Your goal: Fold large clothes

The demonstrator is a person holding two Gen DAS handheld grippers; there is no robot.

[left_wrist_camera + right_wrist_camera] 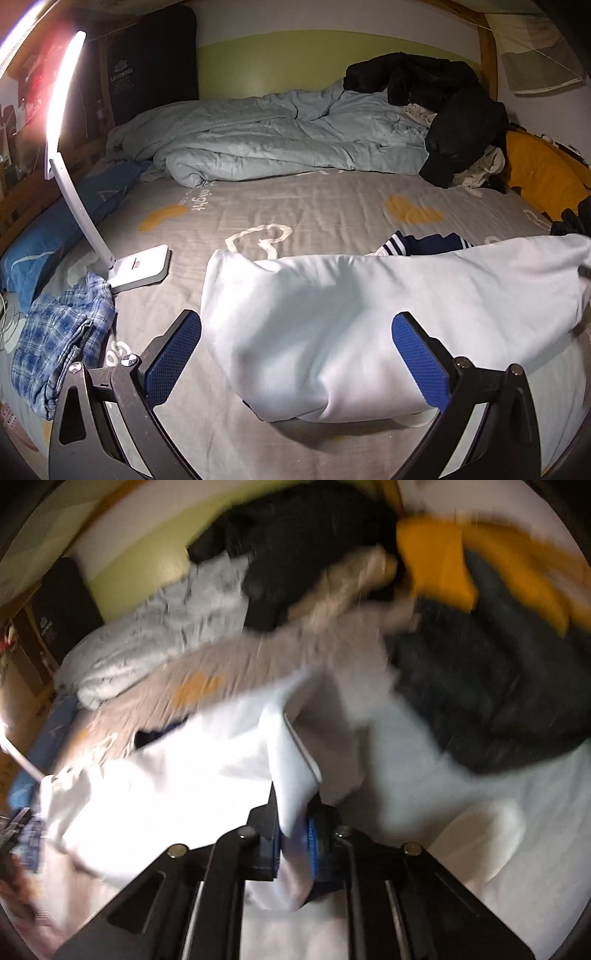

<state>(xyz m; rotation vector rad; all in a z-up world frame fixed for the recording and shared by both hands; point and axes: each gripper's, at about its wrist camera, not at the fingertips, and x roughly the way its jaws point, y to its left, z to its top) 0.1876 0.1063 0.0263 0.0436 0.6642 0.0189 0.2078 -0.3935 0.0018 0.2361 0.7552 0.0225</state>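
Observation:
A large white garment [369, 314] with a navy striped collar [424, 242] lies bunched on the grey bed sheet [295, 206]. My left gripper [295, 350] is open, its blue pads on either side of the garment's near end, not clamping it. In the blurred right wrist view my right gripper [293, 834] is shut on a fold of the white garment [177, 775] and holds it lifted above the bed. The right gripper barely shows at the right edge of the left wrist view.
A white desk lamp [140, 266] stands on the bed at left, beside a blue plaid garment [62, 332] and a blue pillow [55, 229]. A rumpled pale duvet [277, 144], black jacket [450, 122] and orange cushion [539, 177] lie at the back and right.

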